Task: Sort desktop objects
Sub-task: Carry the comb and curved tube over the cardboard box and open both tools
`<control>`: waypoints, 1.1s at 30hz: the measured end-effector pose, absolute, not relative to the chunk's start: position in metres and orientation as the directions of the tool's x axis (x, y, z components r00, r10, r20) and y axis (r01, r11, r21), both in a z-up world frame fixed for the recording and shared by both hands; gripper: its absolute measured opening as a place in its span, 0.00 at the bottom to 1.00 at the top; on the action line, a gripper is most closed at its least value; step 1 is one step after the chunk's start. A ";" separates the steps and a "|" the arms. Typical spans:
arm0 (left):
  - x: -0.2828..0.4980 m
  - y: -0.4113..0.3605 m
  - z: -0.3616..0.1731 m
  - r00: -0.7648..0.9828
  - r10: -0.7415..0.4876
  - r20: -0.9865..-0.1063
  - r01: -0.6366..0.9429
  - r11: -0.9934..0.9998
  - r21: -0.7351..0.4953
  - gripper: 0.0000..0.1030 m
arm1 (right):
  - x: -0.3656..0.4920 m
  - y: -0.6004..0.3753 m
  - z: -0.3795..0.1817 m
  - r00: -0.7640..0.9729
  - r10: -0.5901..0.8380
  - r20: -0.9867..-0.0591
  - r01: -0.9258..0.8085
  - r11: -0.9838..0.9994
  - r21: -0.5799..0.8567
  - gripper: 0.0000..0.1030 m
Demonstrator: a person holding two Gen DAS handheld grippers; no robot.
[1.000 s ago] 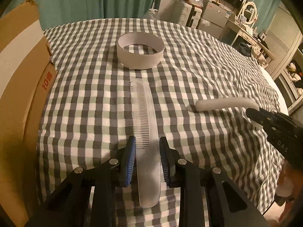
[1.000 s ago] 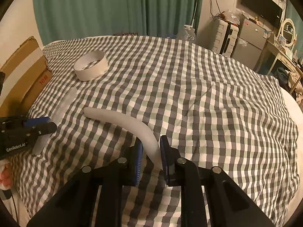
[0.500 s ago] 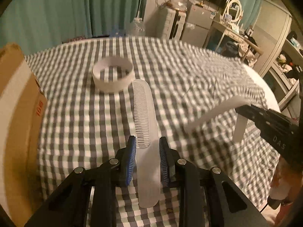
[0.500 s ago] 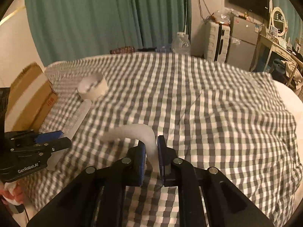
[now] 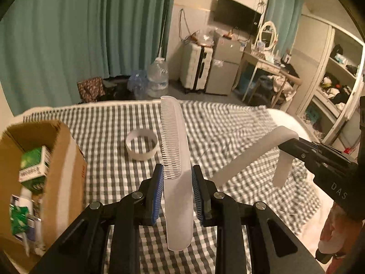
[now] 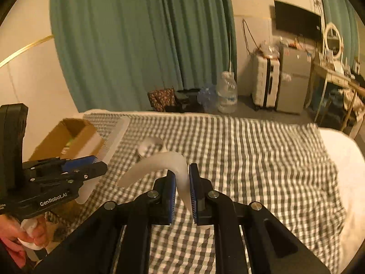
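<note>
- The left gripper (image 5: 177, 178) was closed on the white comb (image 5: 174, 141), with the blue pads (image 5: 157, 189) pressed against both long edges near the handle end. The comb was held clear of the checked cloth (image 5: 109, 159), its toothed end pointing up and away from the camera.
- The right gripper (image 6: 182, 186) was closed on the white curved strip (image 6: 159, 162), gripped near one end. The free end arched out to the left and drooped above the cloth, touching nothing.
- The cardboard box (image 5: 61, 159) stood at the left edge of the cloth, open at the top, with a green carton (image 5: 34, 166) and other packets already inside. It appeared to be the collection container.
- A white ring (image 5: 142, 145) lay flat on the cloth, near the box and beyond the left gripper, not yet collected.
- Step in hand, as judged: both items were lifted and in transport; neither was over the box opening.
- Next move, as judged: carry the comb leftward over the opening, lower its far end inside the walls, then open the jaws. The comb is long and would need tilting to clear the box rim.
- The strip appeared flexible; its hanging end could catch the rim, so it should be fed in end first.
- The two grippers were near each other, so deliveries should be made one at a time.
</note>
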State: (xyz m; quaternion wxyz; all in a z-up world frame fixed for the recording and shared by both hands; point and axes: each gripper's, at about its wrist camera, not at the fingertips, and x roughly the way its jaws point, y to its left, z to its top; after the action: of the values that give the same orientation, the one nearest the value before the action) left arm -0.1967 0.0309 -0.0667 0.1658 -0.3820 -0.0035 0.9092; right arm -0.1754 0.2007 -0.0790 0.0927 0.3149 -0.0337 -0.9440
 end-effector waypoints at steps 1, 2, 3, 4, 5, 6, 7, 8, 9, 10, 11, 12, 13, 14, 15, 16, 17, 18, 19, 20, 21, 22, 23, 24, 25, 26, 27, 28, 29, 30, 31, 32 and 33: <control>-0.194 0.027 -0.058 -0.656 0.311 -0.688 -0.304 -0.943 -0.136 0.24 | -0.171 0.195 -0.068 -0.790 -0.214 -0.575 0.176 -0.977 0.122 0.10; -0.192 0.024 -0.049 -0.659 0.314 -0.683 -0.308 -0.942 -0.136 0.24 | -0.168 0.191 -0.060 -0.796 -0.223 -0.563 0.188 -0.975 0.119 0.10; -0.189 0.019 -0.038 -0.668 0.312 -0.676 -0.308 -0.942 -0.131 0.24 | -0.166 0.186 -0.051 -0.800 -0.225 -0.556 0.195 -0.974 0.114 0.10; -0.187 0.014 -0.029 -0.672 0.313 -0.672 -0.310 -0.942 -0.128 0.24 | -0.161 0.178 -0.041 -0.808 -0.223 -0.546 0.201 -0.974 0.101 0.10; -0.185 0.009 -0.020 -0.674 0.314 -0.669 -0.312 -0.942 -0.127 0.24 | -0.158 0.172 -0.033 -0.814 -0.226 -0.535 0.209 -0.973 0.093 0.10; -0.182 0.001 -0.010 -0.677 0.313 -0.666 -0.309 -0.942 -0.128 0.24 | -0.155 0.164 -0.025 -0.818 -0.234 -0.526 0.220 -0.971 0.090 0.10; -0.180 -0.004 -0.004 -0.679 0.311 -0.666 -0.306 -0.943 -0.129 0.24 | -0.153 0.156 -0.018 -0.821 -0.241 -0.518 0.230 -0.969 0.086 0.10; -0.179 -0.014 0.005 -0.678 0.307 -0.668 -0.300 -0.945 -0.130 0.24 | -0.150 0.146 -0.010 -0.824 -0.245 -0.511 0.240 -0.968 0.076 0.10; -0.178 -0.022 0.011 -0.679 0.303 -0.668 -0.293 -0.947 -0.132 0.24 | -0.149 0.136 -0.004 -0.827 -0.248 -0.505 0.249 -0.966 0.067 0.10; -0.177 -0.030 0.015 -0.682 0.298 -0.668 -0.286 -0.949 -0.131 0.24 | -0.148 0.123 0.002 -0.826 -0.257 -0.502 0.263 -0.963 0.061 0.10; -0.176 -0.037 0.020 -0.687 0.290 -0.666 -0.280 -0.952 -0.126 0.24 | -0.148 0.111 0.005 -0.823 -0.272 -0.499 0.279 -0.958 0.061 0.10; -0.176 -0.049 0.024 -0.697 0.276 -0.662 -0.273 -0.956 -0.112 0.24 | -0.148 0.099 0.010 -0.820 -0.288 -0.495 0.298 -0.953 0.061 0.10; -0.176 -0.057 0.028 -0.700 0.264 -0.663 -0.269 -0.958 -0.098 0.24 | -0.150 0.087 0.013 -0.815 -0.309 -0.490 0.317 -0.946 0.070 0.10; -0.175 -0.066 0.031 -0.704 0.253 -0.663 -0.262 -0.961 -0.087 0.24 | -0.150 0.080 0.016 -0.810 -0.327 -0.486 0.330 -0.940 0.083 0.10; -0.174 -0.081 0.034 -0.711 0.238 -0.662 -0.251 -0.965 -0.078 0.24 | -0.154 0.069 0.018 -0.801 -0.352 -0.484 0.348 -0.932 0.101 0.10; -0.173 -0.092 0.035 -0.714 0.228 -0.662 -0.239 -0.968 -0.075 0.24 | -0.156 0.057 0.020 -0.795 -0.371 -0.480 0.364 -0.925 0.113 0.10; -0.172 -0.103 0.035 -0.716 0.218 -0.663 -0.227 -0.971 -0.075 0.24 | -0.157 0.047 0.020 -0.792 -0.383 -0.476 0.375 -0.920 0.118 0.10; -0.172 -0.116 0.035 -0.719 0.204 -0.665 -0.210 -0.975 -0.072 0.24 | -0.160 0.034 0.022 -0.781 -0.403 -0.477 0.394 -0.911 0.125 0.10; -0.171 -0.130 0.033 -0.723 0.184 -0.666 -0.189 -0.980 -0.066 0.24 | -0.162 0.021 0.022 -0.773 -0.418 -0.478 0.410 -0.903 0.127 0.10; -0.171 -0.145 0.030 -0.725 0.160 -0.670 -0.162 -0.985 -0.060 0.24 | -0.164 0.009 0.021 -0.765 -0.428 -0.481 0.422 -0.898 0.127 0.10; -0.172 -0.157 0.024 -0.724 0.140 -0.675 -0.140 -0.989 -0.056 0.24 | -0.166 -0.004 0.018 -0.753 -0.440 -0.489 0.437 -0.890 0.128 0.10; -0.173 -0.168 0.019 -0.721 0.120 -0.682 -0.116 -0.992 -0.052 0.24 | -0.172 -0.020 0.014 -0.738 -0.450 -0.503 0.451 -0.883 0.128 0.10; -0.174 -0.181 0.012 -0.714 0.103 -0.692 -0.092 -0.994 -0.053 0.24 | -0.175 -0.028 0.010 -0.728 -0.455 -0.513 0.458 -0.879 0.130 0.10; -0.176 -0.191 0.004 -0.707 0.090 -0.701 -0.075 -0.996 -0.052 0.24 | -0.181 -0.042 0.004 -0.711 -0.462 -0.531 0.468 -0.874 0.134 0.10; -0.177 -0.198 -0.004 -0.701 0.077 -0.709 -0.062 -0.997 -0.048 0.24 | -0.186 -0.051 -0.001 -0.699 -0.465 -0.543 0.472 -0.871 0.137 0.10; -0.177 -0.206 -0.012 -0.694 0.069 -0.717 -0.053 -0.998 -0.044 0.24 | -0.192 -0.064 -0.010 -0.682 -0.468 -0.562 0.478 -0.867 0.142 0.10; -0.178 -0.212 -0.024 -0.683 0.064 -0.728 -0.046 -0.998 -0.044 0.24 | -0.197 -0.075 -0.017 -0.669 -0.467 -0.578 0.480 -0.866 0.143 0.10; -0.178 -0.217 -0.033 -0.674 0.060 -0.737 -0.039 -0.998 -0.046 0.24 | -0.204 -0.087 -0.028 -0.658 -0.453 -0.601 0.474 -0.870 0.137 0.10; -0.179 -0.223 -0.041 -0.664 0.056 -0.745 -0.030 -0.998 -0.048 0.24 | -0.208 -0.095 -0.035 -0.652 -0.443 -0.615 0.469 -0.873 0.132 0.10; -0.180 -0.227 -0.053 -0.648 0.055 -0.760 -0.018 -0.998 -0.056 0.24 | -0.212 -0.103 -0.042 -0.642 -0.436 -0.630 0.465 -0.875 0.131 0.10; -0.182 -0.232 -0.062 -0.632 0.058 -0.772 -0.012 -0.998 -0.065 0.24 | -0.217 -0.110 -0.049 -0.630 -0.433 -0.644 0.463 -0.876 0.135 0.11; -0.184 -0.235 -0.071 -0.613 0.061 -0.788 -0.009 -0.997 -0.070 0.24 | -0.222 -0.116 -0.057 -0.619 -0.428 -0.658 0.460 -0.877 0.138 0.11; -0.186 -0.235 -0.077 -0.602 0.061 -0.796 -0.008 -0.997 -0.071 0.24 | -0.225 -0.121 -0.062 -0.613 -0.423 -0.668 0.456 -0.879 0.138 0.13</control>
State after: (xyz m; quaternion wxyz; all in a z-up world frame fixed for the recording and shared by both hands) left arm -0.1858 -0.2353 -0.0773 0.0194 -0.4459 -0.0299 0.8944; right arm -0.2245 -0.1212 -0.0615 0.2448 0.3656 0.0226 -0.8977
